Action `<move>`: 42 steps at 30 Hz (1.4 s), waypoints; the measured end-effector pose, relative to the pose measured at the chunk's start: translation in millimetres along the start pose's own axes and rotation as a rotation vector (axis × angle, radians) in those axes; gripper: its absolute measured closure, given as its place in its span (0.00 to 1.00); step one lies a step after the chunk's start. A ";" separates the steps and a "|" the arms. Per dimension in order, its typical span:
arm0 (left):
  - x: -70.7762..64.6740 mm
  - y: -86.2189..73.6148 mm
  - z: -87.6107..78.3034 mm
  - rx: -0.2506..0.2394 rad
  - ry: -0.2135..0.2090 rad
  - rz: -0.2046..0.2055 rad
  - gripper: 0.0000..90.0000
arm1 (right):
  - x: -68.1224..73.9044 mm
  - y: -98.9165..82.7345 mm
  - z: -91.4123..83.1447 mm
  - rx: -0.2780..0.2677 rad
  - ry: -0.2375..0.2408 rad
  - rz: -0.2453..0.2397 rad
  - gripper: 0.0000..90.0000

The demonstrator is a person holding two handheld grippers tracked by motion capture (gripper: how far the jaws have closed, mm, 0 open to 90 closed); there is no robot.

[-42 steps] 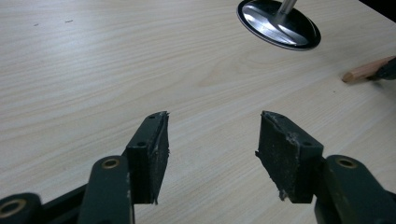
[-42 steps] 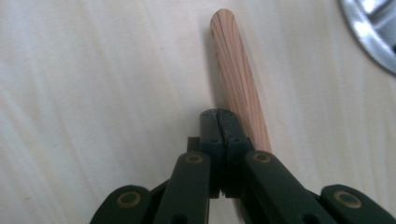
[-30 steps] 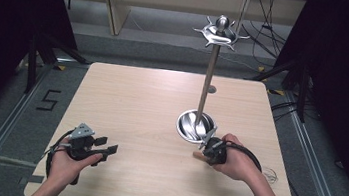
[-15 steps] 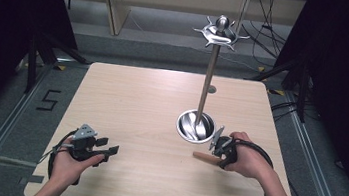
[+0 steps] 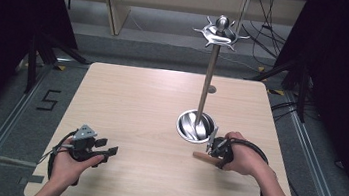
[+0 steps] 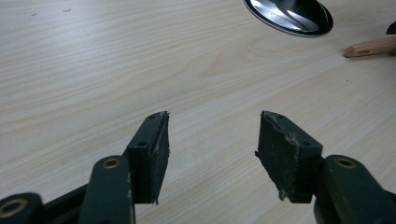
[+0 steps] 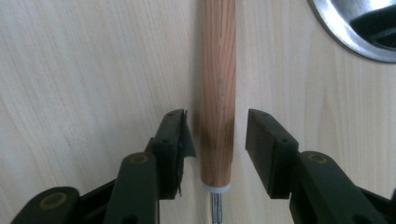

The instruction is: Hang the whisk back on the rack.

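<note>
Right now the right gripper (image 5: 212, 148) sits low over the near right part of the wooden table (image 5: 136, 103), just in front of the steel bowl (image 5: 195, 126) that forms the base of a tall metal stand (image 5: 208, 82). Between its jaws lies a wooden handle (image 7: 217, 88) flat on the tabletop, its free end pointing away from the hand in the right gripper view. The jaws stand apart on either side of the handle with a sliver of table showing on each flank, so the pads (image 7: 180, 137) are not pressing on the wood (they have just been closing in a little after swinging wide). At the near end of the handle a pale ferrule and a bit of metal shank (image 7: 215, 207) show beneath it.

Across the table, the left gripper (image 5: 106, 147) rests in the person's left hand (image 5: 71, 163) near the front left edge, well apart from the bowl and the handle. Its jaws are spread with nothing between them but bare tabletop. From the left gripper view the bowl's rim (image 6: 289, 18) and the tip of the handle (image 6: 369, 46) show far off at upper right.
</note>
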State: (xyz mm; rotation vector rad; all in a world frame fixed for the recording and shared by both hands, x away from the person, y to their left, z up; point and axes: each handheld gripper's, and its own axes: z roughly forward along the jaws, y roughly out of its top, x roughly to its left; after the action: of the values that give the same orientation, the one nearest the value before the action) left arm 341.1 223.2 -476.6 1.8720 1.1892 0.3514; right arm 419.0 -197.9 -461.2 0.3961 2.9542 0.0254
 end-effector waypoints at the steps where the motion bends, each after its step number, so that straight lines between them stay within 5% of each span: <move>1: 0.3 0.0 -1.4 0.000 0.000 0.007 0.47 | -1.5 0.0 1.2 0.003 0.005 -0.012 0.66; 11: 1.7 -2.3 -5.5 0.001 0.001 0.021 0.47 | -2.4 5.0 7.7 0.033 -0.010 -0.039 0.76; 13: 1.3 -1.8 -4.8 -0.004 -0.003 0.012 0.47 | 2.5 6.9 9.1 0.025 0.004 0.013 0.80; 21: 3.2 -1.8 -8.0 0.000 0.003 0.029 0.47 | 4.3 2.4 6.7 -0.007 -0.005 0.037 0.82; 24: 2.5 -2.6 -7.5 -0.013 0.003 0.006 0.47 | 3.6 -0.6 2.2 -0.030 -0.011 0.056 0.82; 25: 3.5 -2.7 -8.3 -0.006 0.004 0.013 0.48 | -0.3 -7.0 -3.2 -0.088 -0.034 0.035 0.82; 28: 3.0 -2.8 -8.2 -0.010 0.002 0.010 0.47 | -4.7 -12.9 -12.2 -0.150 -0.038 0.026 0.82; 31: 2.1 -2.8 -7.5 -0.018 0.000 0.003 0.47 | -5.0 -22.2 -21.4 -0.224 -0.061 0.106 0.82; 36: 2.5 -2.8 -7.8 -0.014 0.000 0.005 0.47 | -8.5 -32.6 -28.4 -0.292 -0.076 0.137 0.82; 37: 3.2 -2.9 -8.3 -0.011 0.002 0.011 0.47 | -9.3 -38.4 -33.5 -0.327 -0.085 0.179 0.82; 38: 3.2 -2.8 -8.5 -0.009 0.003 0.011 0.47 | -10.9 -40.0 -34.9 -0.346 -0.094 0.165 0.82; 42: 3.1 -2.5 -8.8 -0.009 0.002 0.018 0.47 | -13.0 -46.5 -44.2 -0.379 -0.097 0.234 0.82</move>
State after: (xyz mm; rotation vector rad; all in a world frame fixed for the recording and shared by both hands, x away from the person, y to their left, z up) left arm 335.6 230.8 -474.0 1.8764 1.1709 0.3675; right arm 412.1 -245.9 -417.3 0.6583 2.7054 0.5658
